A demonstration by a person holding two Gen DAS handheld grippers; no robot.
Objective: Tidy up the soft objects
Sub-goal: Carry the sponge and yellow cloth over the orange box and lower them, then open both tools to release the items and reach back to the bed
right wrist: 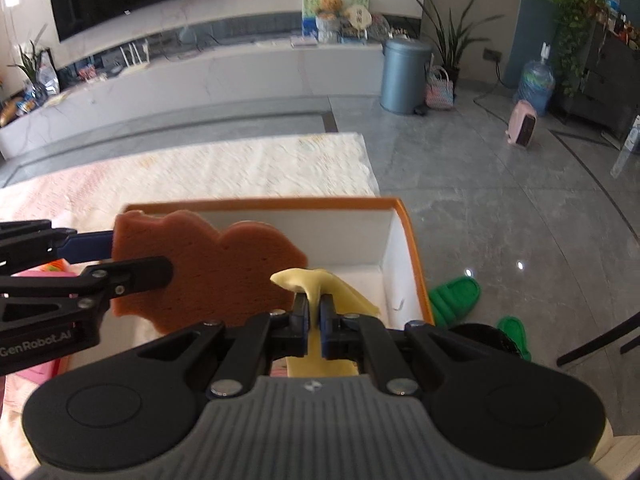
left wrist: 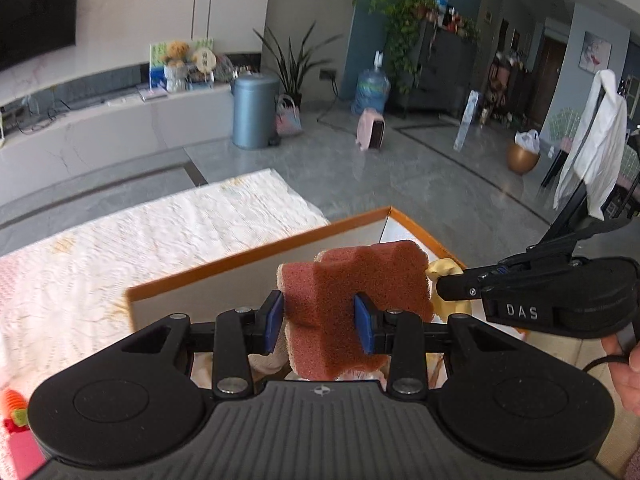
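Two claws crowd our orange-rimmed box (right wrist: pixel 412 236): left claw (left wrist: pixel 319 322) pinching the sponge (left wrist: pixel 356 280), right claw (right wrist: pixel 315 316) clenched on the yellow cloth (right wrist: pixel 320 284), so releasing together, we risk snagging.

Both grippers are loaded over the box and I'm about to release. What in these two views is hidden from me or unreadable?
- Floor of the orange-rimmed white box: mostly hidden in both views by the reddish-brown sponge, the pale yellow soft piece and the gripper bodies.
- Lower part of the yellow piece: right wrist view, behind the right gripper.
- Orange and pink items: left wrist view, cut off by the frame edge and the left gripper.
- Cream quilted cloth: blurred.
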